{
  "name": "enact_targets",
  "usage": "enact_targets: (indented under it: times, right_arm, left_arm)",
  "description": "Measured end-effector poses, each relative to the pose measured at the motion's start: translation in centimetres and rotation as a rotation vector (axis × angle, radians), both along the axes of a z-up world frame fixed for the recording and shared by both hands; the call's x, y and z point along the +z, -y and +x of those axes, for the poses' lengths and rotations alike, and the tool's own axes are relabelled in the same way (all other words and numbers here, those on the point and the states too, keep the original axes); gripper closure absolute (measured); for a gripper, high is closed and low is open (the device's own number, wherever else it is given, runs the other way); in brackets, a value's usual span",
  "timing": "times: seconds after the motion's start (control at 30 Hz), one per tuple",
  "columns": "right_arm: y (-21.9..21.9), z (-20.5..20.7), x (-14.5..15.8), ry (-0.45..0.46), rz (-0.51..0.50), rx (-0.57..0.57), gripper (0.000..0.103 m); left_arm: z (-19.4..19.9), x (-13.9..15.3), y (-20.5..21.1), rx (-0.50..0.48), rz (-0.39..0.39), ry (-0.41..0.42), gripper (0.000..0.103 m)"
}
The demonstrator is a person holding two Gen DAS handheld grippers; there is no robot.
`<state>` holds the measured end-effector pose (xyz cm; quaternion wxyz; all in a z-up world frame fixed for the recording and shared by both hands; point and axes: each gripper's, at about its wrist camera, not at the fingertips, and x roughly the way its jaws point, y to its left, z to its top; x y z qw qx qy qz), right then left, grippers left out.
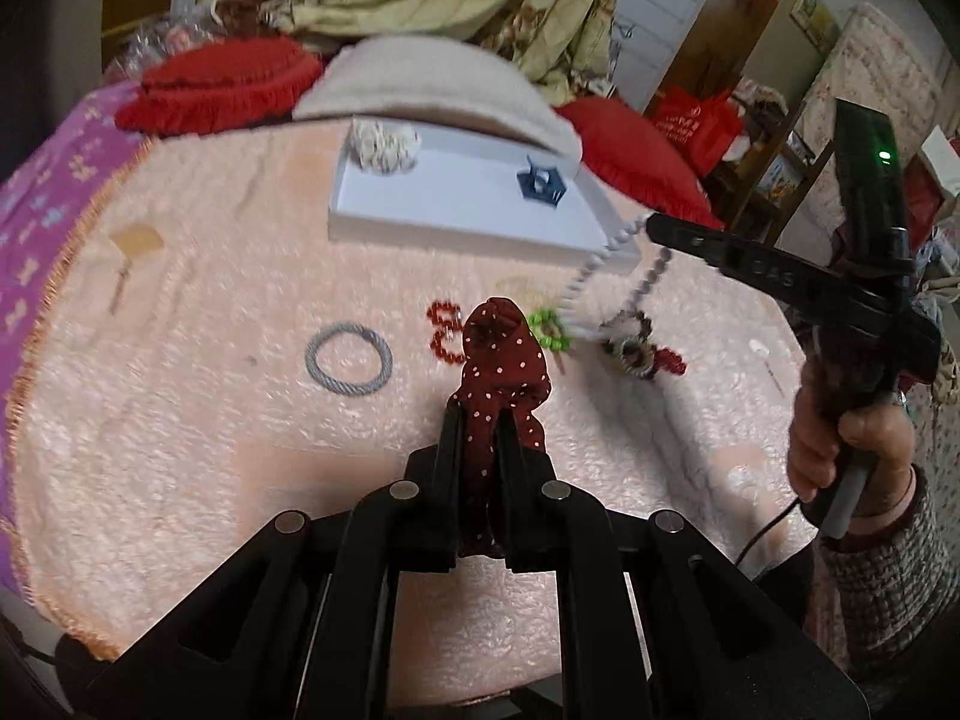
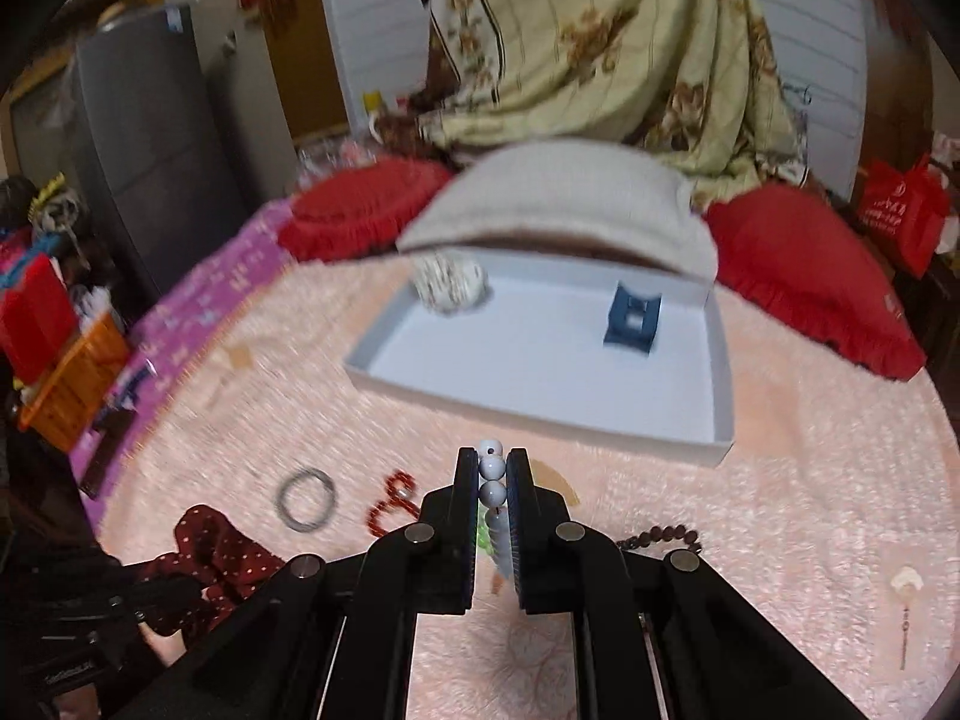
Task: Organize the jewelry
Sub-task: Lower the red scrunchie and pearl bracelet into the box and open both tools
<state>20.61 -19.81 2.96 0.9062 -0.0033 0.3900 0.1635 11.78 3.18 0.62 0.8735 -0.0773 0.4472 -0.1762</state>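
Note:
My left gripper [image 1: 480, 414] is shut on a dark red polka-dot scrunchie [image 1: 501, 360], held above the pink cloth. My right gripper [image 2: 493, 468] is shut on a string of white beads [image 2: 492, 468]; in the left wrist view the white beads [image 1: 591, 264] hang from the right gripper [image 1: 654, 227] near the box corner. An open white box [image 2: 717, 360] lies at the back with a white bead bundle [image 2: 450, 282] and a blue holder [image 2: 633, 315] inside. On the cloth lie a grey rope ring [image 1: 348, 360], a red bead bracelet [image 1: 444, 333], a green bead bracelet [image 1: 549, 330] and a dark bead bracelet [image 1: 636, 348].
Red cushions [image 2: 810, 264] flank the box, and a grey pad [image 2: 564, 198] leans behind it. A purple cloth [image 1: 42, 228] lies to the left. A small tan tag [image 1: 138, 240] lies on the cloth. A small white charm [image 2: 906, 582] lies at the right.

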Motion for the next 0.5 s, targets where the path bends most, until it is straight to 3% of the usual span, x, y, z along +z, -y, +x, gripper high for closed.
enact_targets:
  times: [0.23, 0.5]
  right_arm:
    - [0.5, -1.7, 5.2, 0.094, -0.001, -0.018, 0.095]
    - [1.4, 1.7, 6.5, 0.092, -0.047, -0.068, 0.095]
  left_arm:
    - [1.0, 2.6, -1.0, 0.021, 0.015, 0.04, 0.095]
    - [7.2, 3.7, -1.0, 0.043, 0.06, 0.038, 0.095]
